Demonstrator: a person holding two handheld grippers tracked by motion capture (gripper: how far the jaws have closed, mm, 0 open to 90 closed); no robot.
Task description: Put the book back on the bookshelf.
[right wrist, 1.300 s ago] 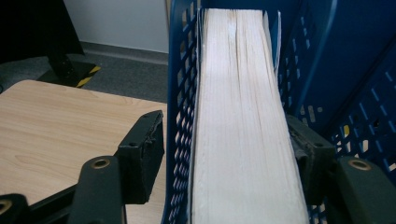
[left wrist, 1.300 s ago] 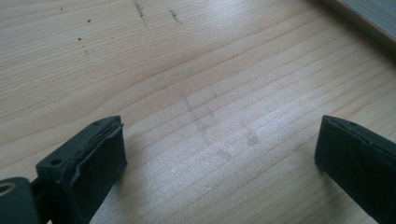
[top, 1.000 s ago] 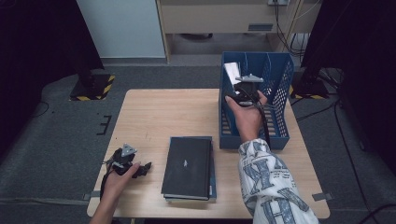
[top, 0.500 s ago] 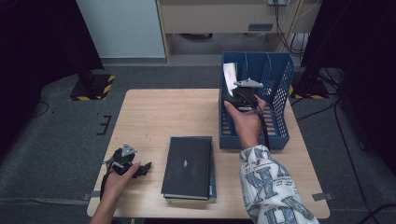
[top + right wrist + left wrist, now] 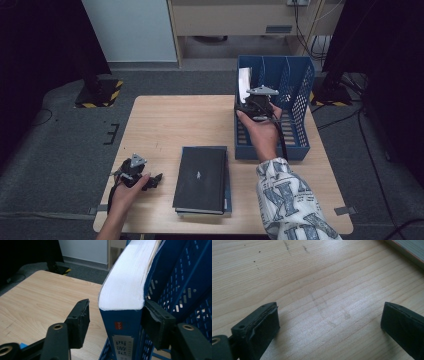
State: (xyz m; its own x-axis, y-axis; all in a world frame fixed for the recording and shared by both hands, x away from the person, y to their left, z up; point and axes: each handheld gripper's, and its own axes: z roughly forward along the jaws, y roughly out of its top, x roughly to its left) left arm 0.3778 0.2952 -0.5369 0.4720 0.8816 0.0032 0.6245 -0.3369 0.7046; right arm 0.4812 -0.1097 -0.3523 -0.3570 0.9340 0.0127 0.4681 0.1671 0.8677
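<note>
The pale wooden table [image 5: 180,120] stands on grey carpet [image 5: 60,150]. Beyond its far edge are a white cabinet [image 5: 127,30] and a beige shelf unit [image 5: 235,17]. A yellow-and-black striped base [image 5: 97,93] sits off its far left corner.

Wooden table [image 5: 180,122] bare left of blue rack [image 5: 295,115]; stacked books [image 5: 201,178] block front centre; rack walls hem right tongs [image 5: 115,317].

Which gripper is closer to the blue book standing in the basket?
Right. The right gripper has its jaws around the blue book in the blue basket. The left gripper sits far off, at the table's near left corner.
</note>
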